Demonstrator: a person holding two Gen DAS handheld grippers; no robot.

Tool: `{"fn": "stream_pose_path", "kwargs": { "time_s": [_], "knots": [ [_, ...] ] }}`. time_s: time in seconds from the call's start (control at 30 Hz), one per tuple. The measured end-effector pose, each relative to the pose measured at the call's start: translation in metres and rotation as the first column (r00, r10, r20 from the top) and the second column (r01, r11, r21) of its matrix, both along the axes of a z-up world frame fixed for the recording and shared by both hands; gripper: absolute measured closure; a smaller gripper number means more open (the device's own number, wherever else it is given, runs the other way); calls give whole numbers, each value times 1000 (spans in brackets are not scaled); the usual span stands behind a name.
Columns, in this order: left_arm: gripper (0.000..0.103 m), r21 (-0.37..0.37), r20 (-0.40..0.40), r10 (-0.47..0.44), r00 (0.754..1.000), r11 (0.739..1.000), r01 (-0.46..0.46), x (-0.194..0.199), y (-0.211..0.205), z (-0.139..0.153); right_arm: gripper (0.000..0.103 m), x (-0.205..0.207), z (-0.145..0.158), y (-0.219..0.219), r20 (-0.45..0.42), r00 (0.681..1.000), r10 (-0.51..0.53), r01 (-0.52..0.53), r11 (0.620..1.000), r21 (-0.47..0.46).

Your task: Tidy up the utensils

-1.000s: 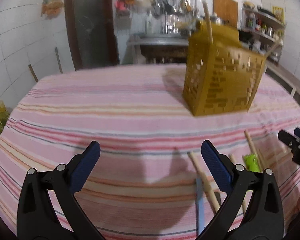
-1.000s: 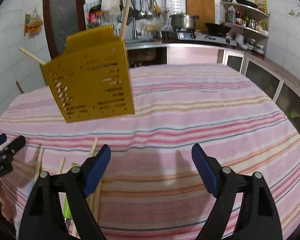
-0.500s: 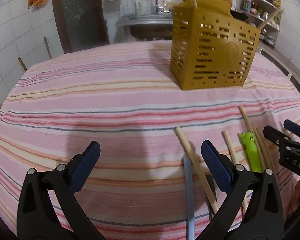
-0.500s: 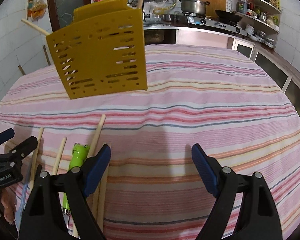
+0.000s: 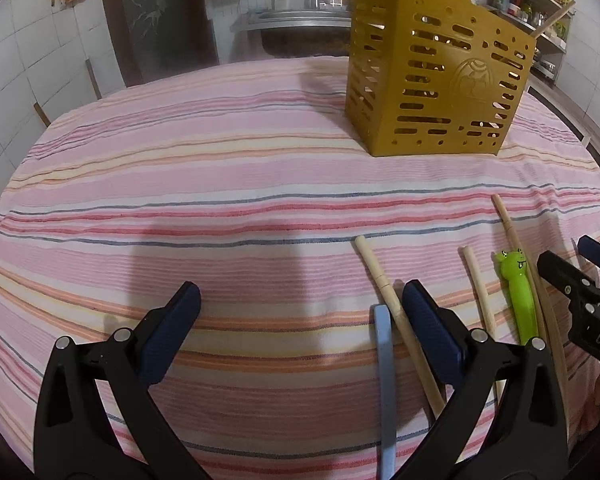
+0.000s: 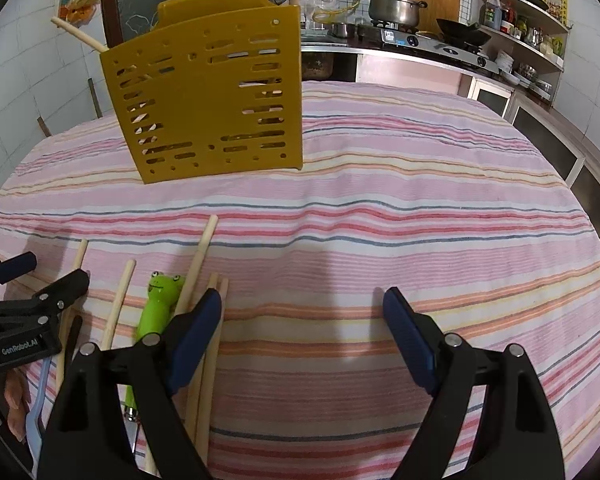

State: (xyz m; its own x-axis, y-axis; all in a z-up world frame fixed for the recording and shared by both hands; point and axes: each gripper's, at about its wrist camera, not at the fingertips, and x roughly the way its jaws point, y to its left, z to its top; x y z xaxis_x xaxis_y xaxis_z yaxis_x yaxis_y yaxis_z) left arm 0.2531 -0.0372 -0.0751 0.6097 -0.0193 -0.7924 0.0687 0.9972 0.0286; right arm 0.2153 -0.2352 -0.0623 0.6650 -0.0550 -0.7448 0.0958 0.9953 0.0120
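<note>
Two grippers, the left gripper (image 5: 300, 316) and the right gripper (image 6: 302, 312), hang wide open and empty over the striped tablecloth (image 5: 220, 184), with wooden sticks (image 5: 384, 284), a blue handle (image 5: 384, 344) and a green frog-headed utensil (image 6: 158, 304) lying between them, nearer than the yellow basket (image 5: 440, 76), which stands upright farther back with sticks in it.

One yellow caddy (image 6: 204, 96), one green frog-handled utensil (image 6: 160, 304), one pale blue utensil (image 5: 386, 380), several wooden sticks (image 5: 384, 284).

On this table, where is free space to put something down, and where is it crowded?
Free: the striped cloth left of the yellow basket, and the cloth right of it, toward the stove side. Crowded: the near strip between both grippers, with chopsticks and green frog utensil.
</note>
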Motion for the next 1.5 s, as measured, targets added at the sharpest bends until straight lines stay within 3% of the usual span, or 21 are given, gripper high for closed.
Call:
{"fn": "stream_pose_path", "kwargs": {
  "time_s": [0.4,0.43,0.67,0.8,1.17,1.33,1.5],
  "knots": [
    [9,59,20,-5,1000,998,4,-7,-5,6,23,-15,-1,10,-36,999,-16,14,999,-44],
    [11,61,20,-11,1000,998,10,-7,-6,7,23,-15,-1,9,-39,999,-17,15,999,-37],
    [36,36,1,-41,999,998,41,-5,-17,10,50,-13,2,18,-35,999,20,-22,999,-37],
    [47,-4,-31,-45,999,999,45,2,-18,12,59,-9,1,21,-38,999,15,-16,999,-32],
    [87,-6,-59,-78,995,997,78,12,-31,15,90,8,4,26,-61,998,-4,3,1000,-16],
    [97,-29,-50,-92,994,995,91,5,-31,19,94,5,5,24,-49,999,-13,13,1000,-7],
    [97,-28,-26,-109,994,994,108,-2,-33,22,95,3,8,19,-30,999,-14,15,1000,20]
  ]
}}
